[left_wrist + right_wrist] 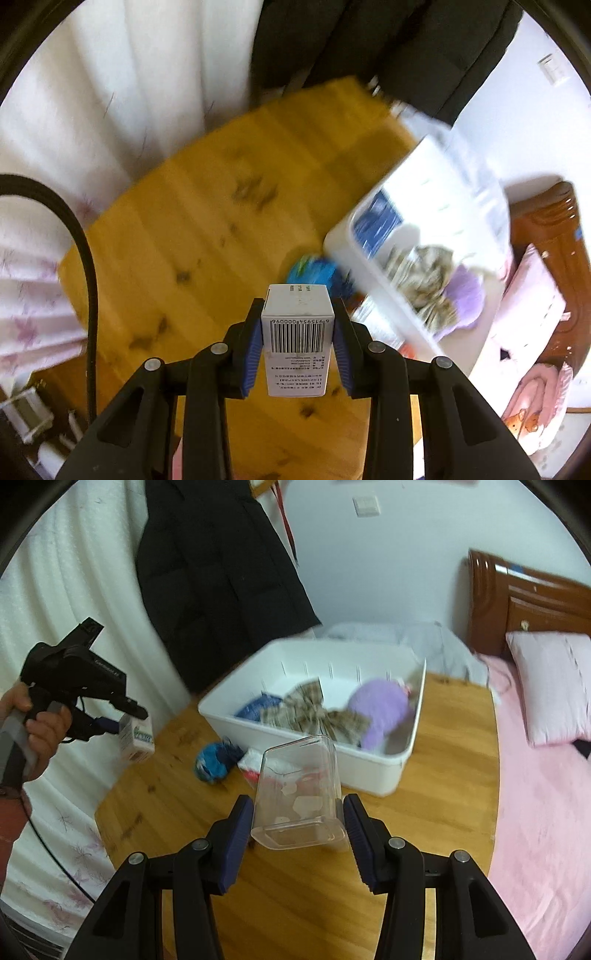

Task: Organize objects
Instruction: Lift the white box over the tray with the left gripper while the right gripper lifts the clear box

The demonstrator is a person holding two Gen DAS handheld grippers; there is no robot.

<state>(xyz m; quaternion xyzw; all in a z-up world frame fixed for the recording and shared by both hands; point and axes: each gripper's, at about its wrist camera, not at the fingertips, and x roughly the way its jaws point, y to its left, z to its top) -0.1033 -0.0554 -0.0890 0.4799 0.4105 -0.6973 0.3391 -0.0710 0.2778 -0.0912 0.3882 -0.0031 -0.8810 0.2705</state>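
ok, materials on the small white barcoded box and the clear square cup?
Small white barcoded box: looks like matte printed cardboard, with crisp folded edges. Clear square cup: probably glossy rigid plastic, since the table shows through it and its rim catches highlights.

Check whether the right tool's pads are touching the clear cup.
Touching. In the right wrist view both pads of the right tool press the sides of the clear cup, which hangs above the table.
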